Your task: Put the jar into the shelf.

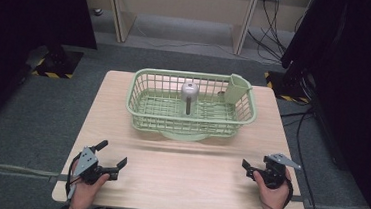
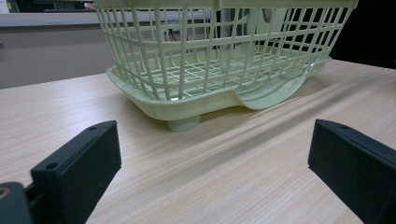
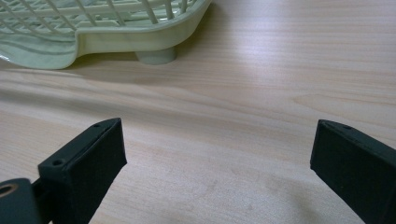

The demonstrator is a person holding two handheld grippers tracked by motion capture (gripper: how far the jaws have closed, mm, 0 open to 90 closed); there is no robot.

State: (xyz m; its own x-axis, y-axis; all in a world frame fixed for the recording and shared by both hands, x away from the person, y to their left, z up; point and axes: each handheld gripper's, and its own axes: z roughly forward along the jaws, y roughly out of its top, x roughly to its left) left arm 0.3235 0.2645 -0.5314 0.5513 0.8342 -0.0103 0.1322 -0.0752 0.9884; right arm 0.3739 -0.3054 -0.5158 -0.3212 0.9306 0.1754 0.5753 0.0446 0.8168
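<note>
A pale green wire dish basket (image 1: 145, 81) stands on the far half of the wooden table (image 1: 183, 169). Inside it a silver metal object with a rounded top (image 1: 189, 96) stands upright near the middle. A green utensil cup (image 1: 237, 88) hangs at the basket's right end. My left gripper (image 1: 112, 155) rests open near the table's front left, empty. At the front right my right gripper (image 1: 258, 166) is open with nothing between its jaws. The left gripper view looks at the basket (image 2: 205, 60) across bare wood, and the right gripper view catches the basket's foot (image 3: 156, 56).
Black curtains flank the table on both sides. Striped floor plates (image 1: 56, 66) sit at the back left and back right. Cables (image 1: 275, 26) trail over the grey floor behind the table. A drip tray (image 1: 186, 134) lies under the basket.
</note>
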